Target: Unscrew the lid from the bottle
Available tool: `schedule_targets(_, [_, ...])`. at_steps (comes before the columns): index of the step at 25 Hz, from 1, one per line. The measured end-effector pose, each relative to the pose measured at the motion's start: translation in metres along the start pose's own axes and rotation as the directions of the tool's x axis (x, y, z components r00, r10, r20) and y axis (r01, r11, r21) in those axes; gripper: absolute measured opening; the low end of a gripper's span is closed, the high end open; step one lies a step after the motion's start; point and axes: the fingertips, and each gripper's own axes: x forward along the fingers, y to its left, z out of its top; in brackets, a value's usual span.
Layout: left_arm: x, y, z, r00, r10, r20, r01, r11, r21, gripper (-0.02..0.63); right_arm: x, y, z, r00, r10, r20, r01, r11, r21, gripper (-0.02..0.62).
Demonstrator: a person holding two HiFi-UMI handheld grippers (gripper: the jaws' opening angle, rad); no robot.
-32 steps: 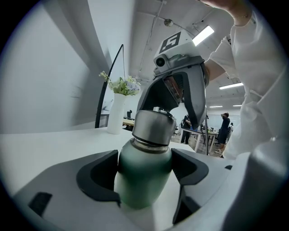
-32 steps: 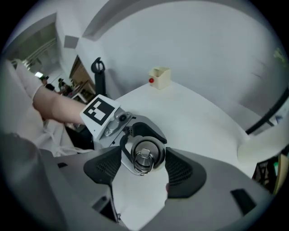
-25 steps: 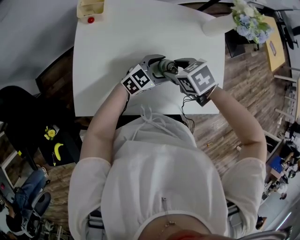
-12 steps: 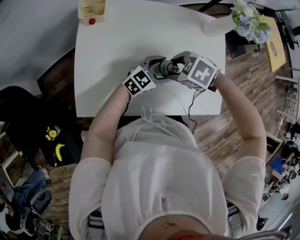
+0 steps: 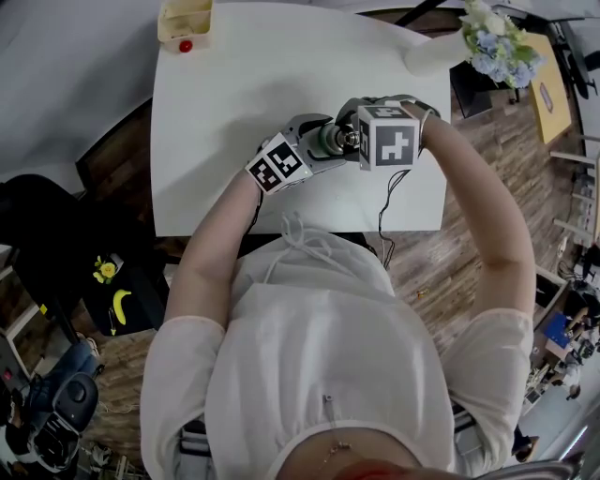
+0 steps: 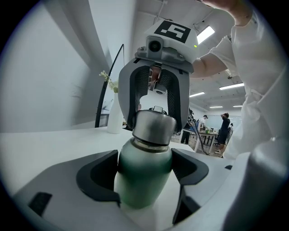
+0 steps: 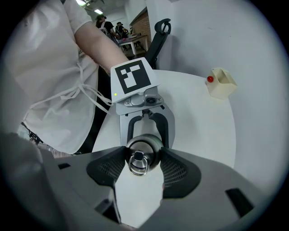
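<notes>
Clamping the silvery lid (image 7: 141, 152) from above, the right gripper (image 7: 142, 168) points steeply down with its jaws about half open, one pad pressed to each side of the lid. The lid's small ring (image 7: 137, 165) faces the camera. The left gripper (image 6: 143, 176) comes in almost level from the side, its jaws closed on the green body of the bottle (image 6: 145, 155), which stands upright. No view shows whether the base rests on the tabletop (image 5: 253, 84). Both grippers meet over the near right part of the tabletop, close to the front edge where the person stands. Bare white surface stretches to the left and toward the far edge. A beige box (image 5: 183, 17) with a red ball sits at the far left corner, well apart. A white vase (image 5: 436, 49) of flowers stands at the far right edge, nearer the right gripper.
</notes>
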Motion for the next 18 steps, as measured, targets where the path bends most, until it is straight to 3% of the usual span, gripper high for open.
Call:
schedule_targets(8, [-0.003, -0.001, 0.003, 1.0, -0.007, 0.002, 0.007, 1.0, -0.009, 0.376, -0.012, 0.007, 0.009, 0.999, -0.012, 0.03, 0.012, 1.0, 0.021, 0.243])
schedule_targets(14, [-0.003, -0.001, 0.004, 1.0, -0.006, 0.002, 0.006, 1.0, -0.006, 0.375, -0.031, 0.007, 0.004, 0.991, -0.071, 0.114, 0.058, 0.992, 0.111, 0.244])
schedule_targets(18, [-0.007, -0.002, 0.005, 1.0, -0.008, -0.007, 0.008, 1.0, -0.004, 0.376, -0.038, 0.002, -0.019, 0.983, -0.142, 0.12, 0.112, 0.968, 0.225, 0.244])
